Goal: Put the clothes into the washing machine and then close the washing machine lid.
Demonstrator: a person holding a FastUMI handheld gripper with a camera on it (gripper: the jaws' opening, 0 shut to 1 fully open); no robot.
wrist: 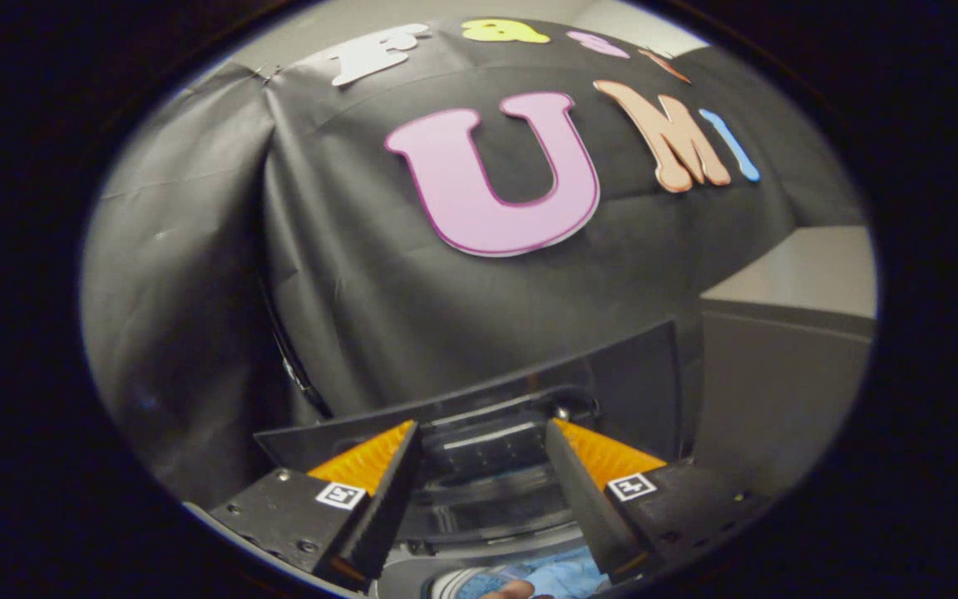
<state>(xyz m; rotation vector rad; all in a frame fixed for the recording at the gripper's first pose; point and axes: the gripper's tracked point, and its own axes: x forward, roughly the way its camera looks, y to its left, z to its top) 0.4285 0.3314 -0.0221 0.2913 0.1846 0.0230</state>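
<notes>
Item: gripper [483, 437], jaws spread wide, nothing pinched between them.

Landmark: washing machine lid [612, 374], a dark panel raised upright, just ahead of the fingertips and spanning beyond both.

Clothes [554, 576]: light blue fabric lying below the lid, under the gripper and low between the fingers, seemingly at the mouth of the tub; whether fully inside cannot be told.

Step, as judged: loading looks done or nearly so; closing is in hand. The next move calls for catching the lid's upper edge and drawing it down over the opening.

Surroundings: black booth cloth [196, 274] hangs close behind the lid; a grey cabinet [778, 399] stands beside it. Little room behind the lid for the fingers.
</notes>
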